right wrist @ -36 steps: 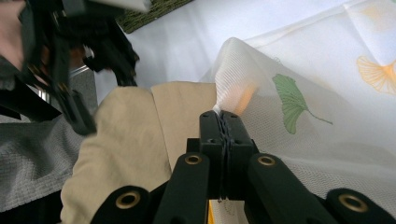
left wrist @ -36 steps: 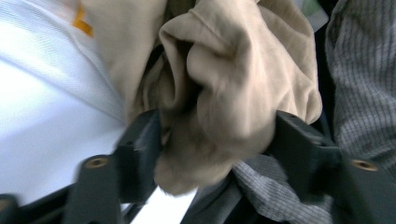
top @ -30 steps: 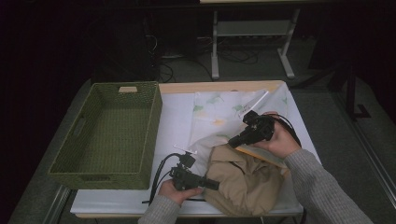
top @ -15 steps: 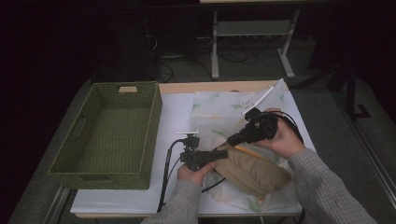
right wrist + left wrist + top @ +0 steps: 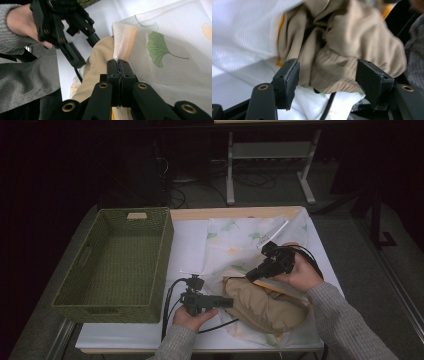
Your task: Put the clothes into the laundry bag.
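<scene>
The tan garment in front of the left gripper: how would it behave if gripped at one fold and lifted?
The tan garment lies crumpled in deep, soft folds, so it would probably hang limp and unfurl rather than hold its shape. It looks thin and likely light for its bulk. Part of it sits inside the white mesh bag, which might drag along or snag.

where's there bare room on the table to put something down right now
Free patches: the white strip of table between the green basket and the leaf-print mesh bag, and the front edge below the basket. The basket's floor is also bare. Crowded: the right half, where the tan garment, the bag, the left gripper and the right gripper meet.
</scene>
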A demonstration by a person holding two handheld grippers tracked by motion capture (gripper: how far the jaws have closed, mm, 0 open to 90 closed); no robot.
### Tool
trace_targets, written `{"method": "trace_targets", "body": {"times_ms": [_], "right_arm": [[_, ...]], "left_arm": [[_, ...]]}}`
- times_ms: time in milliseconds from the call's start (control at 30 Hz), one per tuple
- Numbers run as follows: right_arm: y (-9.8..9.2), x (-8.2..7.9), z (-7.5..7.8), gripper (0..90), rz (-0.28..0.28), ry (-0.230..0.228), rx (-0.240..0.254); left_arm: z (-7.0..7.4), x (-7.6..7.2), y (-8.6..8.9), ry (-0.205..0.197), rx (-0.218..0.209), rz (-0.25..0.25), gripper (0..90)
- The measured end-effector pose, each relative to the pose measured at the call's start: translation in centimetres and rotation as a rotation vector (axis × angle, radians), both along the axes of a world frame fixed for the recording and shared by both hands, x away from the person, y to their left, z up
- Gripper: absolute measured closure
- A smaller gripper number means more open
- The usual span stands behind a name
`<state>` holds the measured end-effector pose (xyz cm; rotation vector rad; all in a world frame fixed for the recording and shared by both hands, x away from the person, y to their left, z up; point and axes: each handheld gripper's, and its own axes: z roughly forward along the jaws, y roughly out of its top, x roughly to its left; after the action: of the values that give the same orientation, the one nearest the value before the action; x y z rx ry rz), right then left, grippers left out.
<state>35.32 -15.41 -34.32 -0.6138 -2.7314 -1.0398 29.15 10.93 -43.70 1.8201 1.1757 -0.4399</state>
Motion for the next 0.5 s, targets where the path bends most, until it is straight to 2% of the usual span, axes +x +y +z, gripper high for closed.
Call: {"method": "trace_targets", "body": {"times_ms": [33, 133, 200, 300, 367, 400, 433, 500], "right_arm": [[0.1, 0.0, 0.0, 88.4, -0.001, 0.001, 0.001], [0.5, -0.1, -0.2, 88.4, 0.007, 0.003, -0.004], [0.8, -0.2, -0.3, 88.4, 0.018, -0.001, -0.011], [0.9, -0.3, 0.0, 88.4, 0.029, -0.005, -0.006], [1.0, -0.5, 0.4, 88.4, 0.035, -0.013, -0.003], [1.0, -0.7, 1.1, 88.4, 0.036, -0.027, 0.003], [1.0, -0.7, 1.1, 88.4, 0.036, -0.027, 0.003], [0.5, -1.0, 2.3, 88.4, 0.031, -0.044, 0.035]], "left_arm": [[-0.4, 0.1, -0.4, 0.009, -0.011, -0.013, 35.9], [-0.8, 0.3, -1.2, -0.012, -0.023, -0.014, 52.5], [-1.0, 0.6, -1.7, -0.006, -0.046, -0.019, 66.0], [-0.5, 0.8, -2.2, -0.033, -0.08, 0.018, 68.7], [0.2, 1.0, -2.4, -0.053, -0.12, 0.051, 69.5], [0.6, 1.2, -2.4, -0.066, -0.13, 0.065, 69.9], [1.0, 1.4, -2.4, -0.081, -0.141, 0.092, 69.9], [1.2, 1.8, -2.5, -0.103, -0.138, 0.154, 69.5]]}}
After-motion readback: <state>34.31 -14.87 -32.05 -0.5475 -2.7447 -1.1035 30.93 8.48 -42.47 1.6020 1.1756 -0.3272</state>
